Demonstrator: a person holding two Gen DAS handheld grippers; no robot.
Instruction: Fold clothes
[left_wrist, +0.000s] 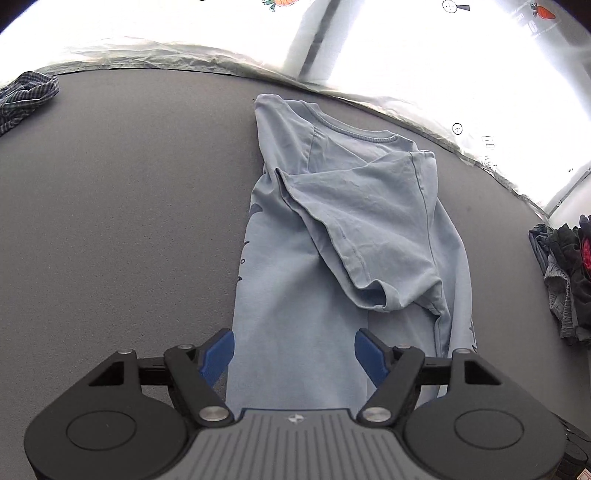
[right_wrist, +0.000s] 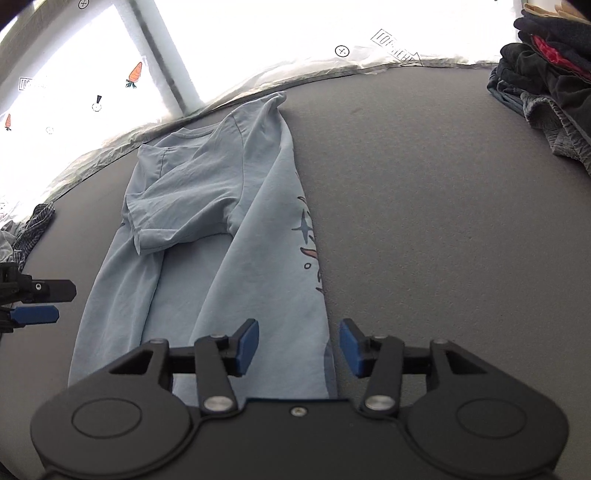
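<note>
A light blue T-shirt (left_wrist: 332, 229) lies on the grey table, folded lengthwise into a narrow strip, sleeves laid over the body, collar at the far end. It also shows in the right wrist view (right_wrist: 221, 229), with a printed design along its right edge. My left gripper (left_wrist: 293, 356) is open and empty, its blue pads straddling the shirt's near hem on the left side. My right gripper (right_wrist: 299, 347) is open and empty over the hem's right edge. The left gripper's fingers (right_wrist: 35, 314) show at the left edge of the right wrist view.
A pile of dark clothes (left_wrist: 569, 277) sits at the table's right side, also in the right wrist view (right_wrist: 546, 77). A checked garment (left_wrist: 26, 96) lies at the far left. A crinkled plastic sheet (left_wrist: 184, 55) lines the table's far edge below bright windows.
</note>
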